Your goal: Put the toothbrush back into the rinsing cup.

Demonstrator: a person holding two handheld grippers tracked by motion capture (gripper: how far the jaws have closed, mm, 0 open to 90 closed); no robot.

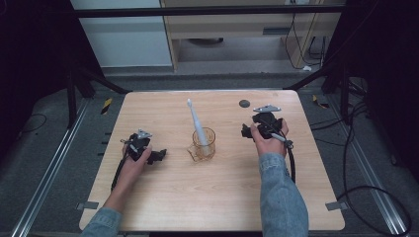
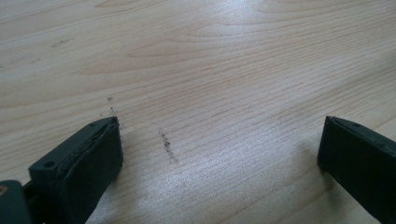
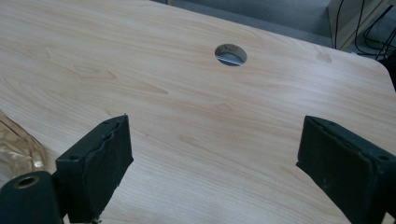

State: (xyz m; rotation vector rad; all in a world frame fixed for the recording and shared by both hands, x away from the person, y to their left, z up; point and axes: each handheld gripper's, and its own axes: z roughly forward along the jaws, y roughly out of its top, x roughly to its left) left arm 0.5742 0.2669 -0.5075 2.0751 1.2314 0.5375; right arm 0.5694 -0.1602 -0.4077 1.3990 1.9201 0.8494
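An amber see-through cup (image 1: 203, 145) stands near the middle of the wooden table (image 1: 163, 197), and a white toothbrush (image 1: 195, 121) leans in it with its head up and toward the far side. My left gripper (image 1: 159, 156) rests low on the table left of the cup; its jaws are wide apart over bare wood (image 2: 219, 140). Right of the cup, my right gripper (image 1: 247, 131) is open too, with nothing between its jaws (image 3: 215, 154). An edge of the cup (image 3: 16, 147) shows at the left of the right gripper view.
A round cable hole (image 1: 244, 103) (image 3: 230, 54) sits in the table near its far edge, beyond the right gripper. Black frame legs, floor rails and loose cables (image 1: 360, 192) surround the table. Small dark scuffs (image 2: 166, 144) mark the wood between the left jaws.
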